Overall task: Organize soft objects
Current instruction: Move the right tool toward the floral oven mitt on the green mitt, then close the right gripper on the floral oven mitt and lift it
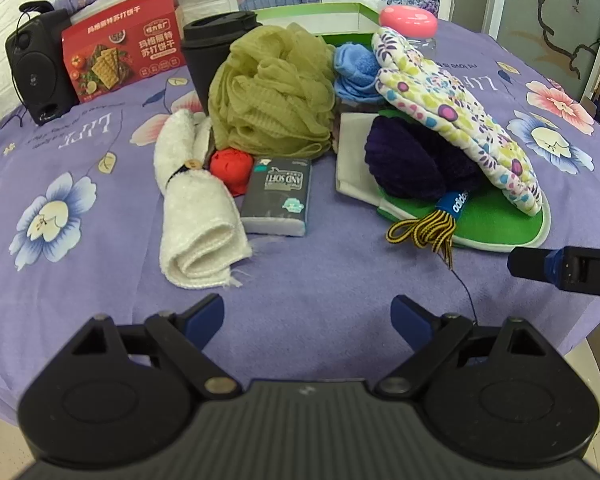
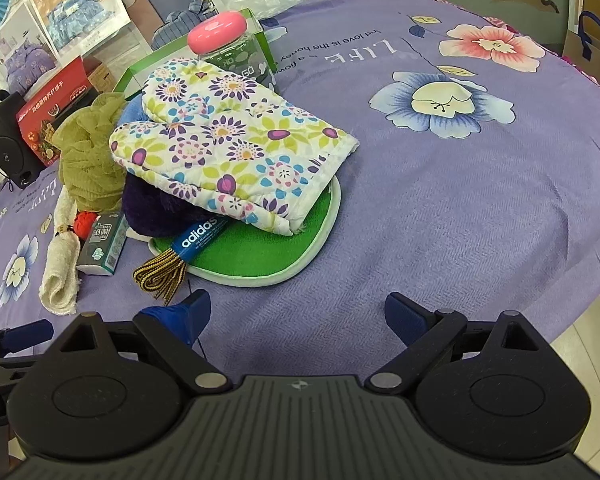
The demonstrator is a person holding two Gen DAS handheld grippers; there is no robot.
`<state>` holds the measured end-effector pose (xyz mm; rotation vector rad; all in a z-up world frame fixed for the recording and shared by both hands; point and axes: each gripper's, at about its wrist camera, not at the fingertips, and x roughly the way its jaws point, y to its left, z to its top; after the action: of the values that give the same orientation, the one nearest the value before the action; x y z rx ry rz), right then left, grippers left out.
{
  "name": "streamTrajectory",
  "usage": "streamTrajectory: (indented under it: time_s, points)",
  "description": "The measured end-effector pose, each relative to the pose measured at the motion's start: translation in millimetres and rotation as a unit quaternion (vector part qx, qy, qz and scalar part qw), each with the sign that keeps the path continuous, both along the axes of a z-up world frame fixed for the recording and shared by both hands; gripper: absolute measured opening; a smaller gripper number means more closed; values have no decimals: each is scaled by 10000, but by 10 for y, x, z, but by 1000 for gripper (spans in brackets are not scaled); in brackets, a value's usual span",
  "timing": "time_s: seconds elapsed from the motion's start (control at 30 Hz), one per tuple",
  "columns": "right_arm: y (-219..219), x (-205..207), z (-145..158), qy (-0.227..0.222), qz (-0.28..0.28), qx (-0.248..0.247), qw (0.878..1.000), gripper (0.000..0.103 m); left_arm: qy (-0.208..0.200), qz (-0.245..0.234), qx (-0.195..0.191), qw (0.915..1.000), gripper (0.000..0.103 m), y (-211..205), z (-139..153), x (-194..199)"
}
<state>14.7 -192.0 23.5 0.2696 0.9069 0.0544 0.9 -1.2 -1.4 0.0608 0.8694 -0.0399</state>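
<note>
1. "adidas" in white on the blue paper band (image 2: 198,237) around the yellow-black shoelaces (image 2: 159,277).
2. "AND SOFT", seen upside down, on the dark tissue pack (image 1: 278,196).
3. "LIFE" and "and love is the honey", upside down, printed on the purple cloth (image 2: 460,208) over the desk.
4. Chinese characters on the red cracker box (image 1: 120,50); small print unreadable.
5. "D" on the right gripper (image 1: 568,270) body.

A table (image 2: 480,216) draped in a purple cloth printed with large flowers. Lying directly on it: a rolled white towel (image 1: 198,216), a small red ball (image 1: 230,168), a grey tissue pack (image 1: 278,196), an olive mesh bath sponge (image 1: 272,92), a green mat (image 2: 260,256), a black cup (image 1: 212,52), a red cracker box (image 1: 120,48) and a black speaker (image 1: 40,68).
</note>
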Motion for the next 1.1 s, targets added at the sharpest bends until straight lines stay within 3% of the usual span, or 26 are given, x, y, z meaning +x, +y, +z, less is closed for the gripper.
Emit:
streamTrajectory:
  time_s: [0.4, 0.57, 0.8, 0.97, 1.1]
  points:
    - [10, 23, 66, -94, 85, -39, 9999, 81, 72, 9, -4, 10000, 92, 26, 20, 59]
    - [19, -71, 327, -623, 385, -238, 9970, 81, -165, 220, 55, 9996, 92, 165, 168, 89]
    - [-20, 15, 575, -1436, 1183, -131, 9825, 81, -227, 347, -281, 9987, 92, 434, 428, 197]
    - [-44, 127, 473, -1123, 1862, -412, 9752, 81, -464, 117, -67, 9988, 92, 621, 423, 81]
    - [-53, 161, 435, -1010, 2148, -829, 9679, 81, -99, 64, -52, 9999, 92, 760, 293, 83]
